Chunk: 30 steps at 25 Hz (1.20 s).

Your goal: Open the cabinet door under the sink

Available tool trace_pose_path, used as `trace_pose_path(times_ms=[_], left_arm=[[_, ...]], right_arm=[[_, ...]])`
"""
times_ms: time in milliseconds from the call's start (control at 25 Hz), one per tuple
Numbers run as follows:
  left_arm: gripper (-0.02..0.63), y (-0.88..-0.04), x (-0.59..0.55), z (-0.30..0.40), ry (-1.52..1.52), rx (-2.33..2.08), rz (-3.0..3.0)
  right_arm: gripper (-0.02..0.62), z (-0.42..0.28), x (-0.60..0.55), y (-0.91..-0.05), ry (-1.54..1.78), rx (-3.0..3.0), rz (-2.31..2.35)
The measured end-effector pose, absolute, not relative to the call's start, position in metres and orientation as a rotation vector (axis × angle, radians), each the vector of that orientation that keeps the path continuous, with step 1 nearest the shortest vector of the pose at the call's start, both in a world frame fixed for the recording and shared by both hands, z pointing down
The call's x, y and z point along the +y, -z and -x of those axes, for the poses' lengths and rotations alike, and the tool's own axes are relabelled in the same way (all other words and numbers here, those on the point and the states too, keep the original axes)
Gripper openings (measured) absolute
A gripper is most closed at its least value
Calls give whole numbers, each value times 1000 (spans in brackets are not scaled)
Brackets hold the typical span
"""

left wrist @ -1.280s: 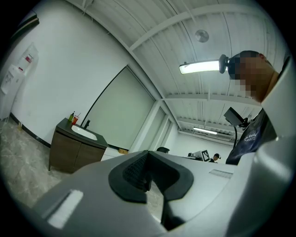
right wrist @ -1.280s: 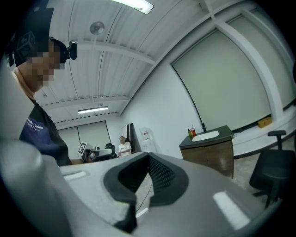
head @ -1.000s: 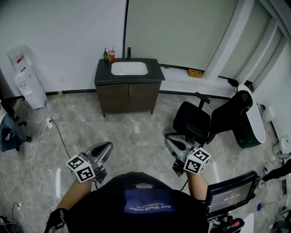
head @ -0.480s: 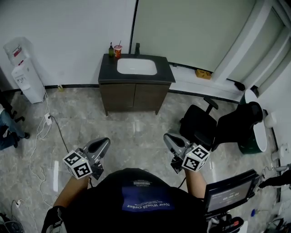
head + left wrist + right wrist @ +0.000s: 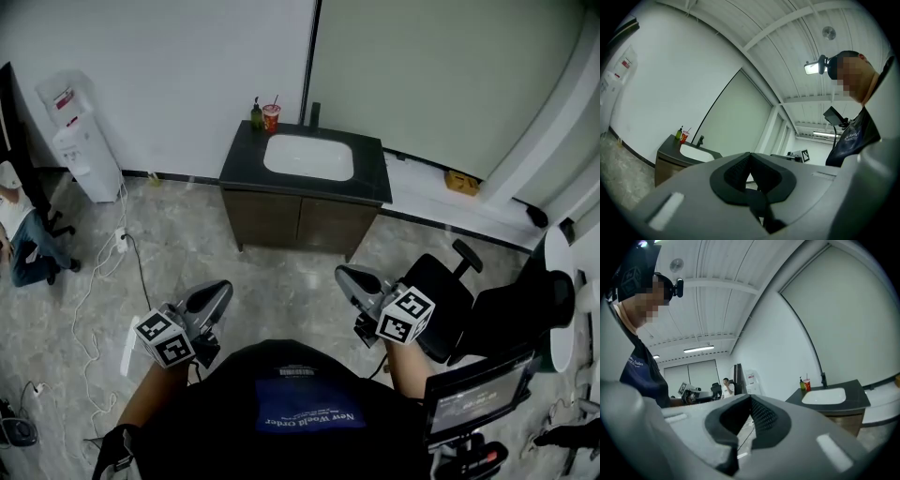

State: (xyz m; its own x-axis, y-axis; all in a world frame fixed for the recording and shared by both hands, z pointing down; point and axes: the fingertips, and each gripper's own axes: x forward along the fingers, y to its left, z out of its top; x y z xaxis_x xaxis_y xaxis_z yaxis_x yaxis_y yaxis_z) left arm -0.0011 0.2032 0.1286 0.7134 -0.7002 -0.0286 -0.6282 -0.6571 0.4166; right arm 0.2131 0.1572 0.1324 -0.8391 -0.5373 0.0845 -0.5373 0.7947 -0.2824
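Note:
A dark brown cabinet [image 5: 300,223] with two closed doors stands against the far wall, under a white sink [image 5: 309,157] set in a dark countertop. My left gripper [image 5: 222,288] and right gripper [image 5: 342,275] are held level at waist height, well short of the cabinet, with bare floor between. Both are shut with nothing in them. In the left gripper view the jaws [image 5: 750,155] meet, and the cabinet [image 5: 664,165] shows small at the left. In the right gripper view the shut jaws [image 5: 750,398] point past the sink [image 5: 825,396] at the right.
A green bottle [image 5: 257,114] and a red cup [image 5: 272,117] stand on the counter's back left corner. A water dispenser [image 5: 86,150] is at the left wall, with cables [image 5: 103,281] across the floor. A black office chair [image 5: 469,300] stands right, and a seated person [image 5: 21,234] is far left.
The cabinet has grown larger and slid right and down in the head view as I moved toward it. Both grippers were carried along, still shut.

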Motion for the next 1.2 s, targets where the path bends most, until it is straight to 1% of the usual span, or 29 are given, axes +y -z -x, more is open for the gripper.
trace_pose_path(times_ms=[240, 400, 680, 960, 1200], left_arm=[[2, -126, 148, -40, 260, -1076, -2515], [2, -135, 121, -42, 236, -1082, -2498], [2, -150, 52, -20, 255, -998, -2503], [3, -151, -43, 23, 245, -812, -2570], [2, -166, -111, 52, 202, -700, -2580]], right_arm=[[2, -241, 90, -134, 481, 3003, 792], [2, -243, 60, -150, 518, 3010, 783], [2, -220, 5, -162, 536, 3015, 876], [2, -174, -64, -151, 499, 2964, 1056], [2, -134, -118, -164, 538, 2951, 1133]])
